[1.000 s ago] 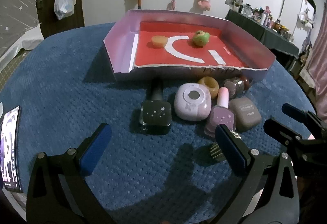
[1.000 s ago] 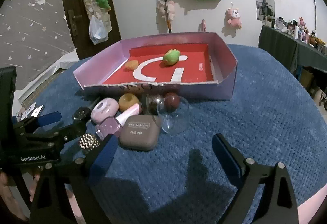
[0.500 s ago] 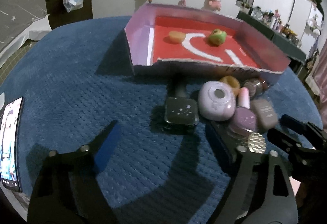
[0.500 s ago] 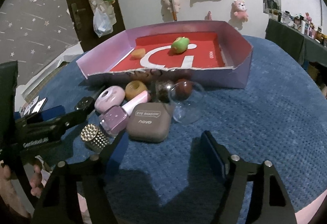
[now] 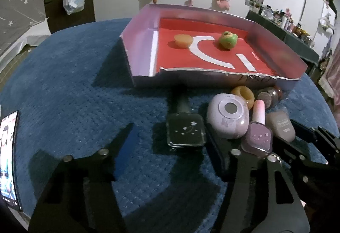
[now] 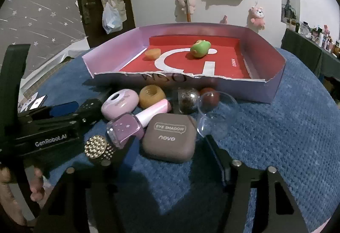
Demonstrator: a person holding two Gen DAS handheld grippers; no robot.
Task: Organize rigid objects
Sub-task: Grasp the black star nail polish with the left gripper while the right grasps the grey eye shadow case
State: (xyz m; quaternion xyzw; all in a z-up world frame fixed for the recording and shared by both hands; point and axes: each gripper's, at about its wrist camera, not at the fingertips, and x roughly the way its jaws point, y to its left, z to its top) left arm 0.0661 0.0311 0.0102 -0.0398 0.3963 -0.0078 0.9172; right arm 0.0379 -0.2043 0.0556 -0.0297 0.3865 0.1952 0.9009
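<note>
A pink tray with a red floor [image 5: 140, 50] [image 6: 276, 82] holds an orange piece [image 5: 183, 40] and a green toy [image 5: 228, 39]. In front of it lie a black nail-polish bottle [image 5: 186, 130], a lilac round case [image 5: 228, 119], a purple polish bottle [image 6: 129, 126], a brown eye-shadow case [image 6: 170, 140], an orange ring [image 6: 152, 96], a studded gold ball [image 6: 96, 147] and a clear dome [image 6: 216, 112]. My left gripper [image 5: 170, 143] is open, its fingers on either side of the black bottle. My right gripper [image 6: 170, 147] is open around the eye-shadow case.
A phone [image 5: 8, 158] lies at the table's left edge. The round table has a blue knitted cover [image 6: 286, 137]. Bags and plush toys hang on the wall behind. A cluttered dark shelf [image 5: 282, 28] stands far right.
Both grippers have moved forward and down toward the pile. The left now brackets the black bottle, the right brackets the eye-shadow case. The objects have not moved.
</note>
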